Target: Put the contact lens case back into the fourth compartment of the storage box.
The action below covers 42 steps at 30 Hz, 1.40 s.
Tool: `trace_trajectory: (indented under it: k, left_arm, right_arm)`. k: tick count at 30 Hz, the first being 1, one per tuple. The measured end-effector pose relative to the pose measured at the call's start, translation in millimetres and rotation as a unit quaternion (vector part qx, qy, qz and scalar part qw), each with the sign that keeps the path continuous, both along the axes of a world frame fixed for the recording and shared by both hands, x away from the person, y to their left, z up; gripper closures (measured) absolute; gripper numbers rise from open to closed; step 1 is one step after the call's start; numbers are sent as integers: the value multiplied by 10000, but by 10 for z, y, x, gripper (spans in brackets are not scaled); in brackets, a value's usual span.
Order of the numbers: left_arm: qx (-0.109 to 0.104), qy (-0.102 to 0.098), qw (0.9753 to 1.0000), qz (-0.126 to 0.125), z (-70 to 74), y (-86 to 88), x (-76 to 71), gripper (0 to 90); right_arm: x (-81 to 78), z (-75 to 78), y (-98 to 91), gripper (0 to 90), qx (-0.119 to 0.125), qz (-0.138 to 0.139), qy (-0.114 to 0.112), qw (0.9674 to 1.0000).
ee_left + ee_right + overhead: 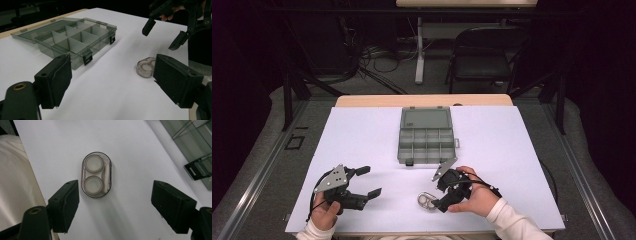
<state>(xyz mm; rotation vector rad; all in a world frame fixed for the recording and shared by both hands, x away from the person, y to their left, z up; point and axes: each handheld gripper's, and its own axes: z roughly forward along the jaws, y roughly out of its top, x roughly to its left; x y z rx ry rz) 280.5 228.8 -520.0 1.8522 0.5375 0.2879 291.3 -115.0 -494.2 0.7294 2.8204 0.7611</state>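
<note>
A small clear oval case [96, 175] with two round rings inside lies flat on the white sheet, seen also in the high view as the oval case [427, 201] near the table's front edge. My right gripper [120, 207] hovers over it, open, jaws wide apart. The case lies just beyond the jaw tips, closer to the left jaw, and no pad touches it. In the high view the right gripper [435, 198] points toward the case from its right. My left gripper [369, 181] rests at the front left, open with nothing between its jaws, as the left gripper [116, 82] view confirms.
A grey see-through organizer box [426, 136] lies open at the table's middle, lid laid back, with several empty compartments and black latches on its near wall. The white sheet [512, 150] covers the tabletop. A folding chair [484, 55] and cables stand beyond the table.
</note>
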Motion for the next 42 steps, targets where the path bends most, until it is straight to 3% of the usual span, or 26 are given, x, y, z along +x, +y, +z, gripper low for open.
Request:
trace_trajectory:
  k: [25, 42]
  left_arm:
    - [11, 7, 10000, -32, -2, 1, 2, 160]
    - [5, 13, 10000, -56, -4, 0, 4, 160]
  right_arm:
    - [47, -141, 359, 257, -157, 112, 226, 9996]
    - [96, -254, 413, 305, -310, 80, 319, 9990]
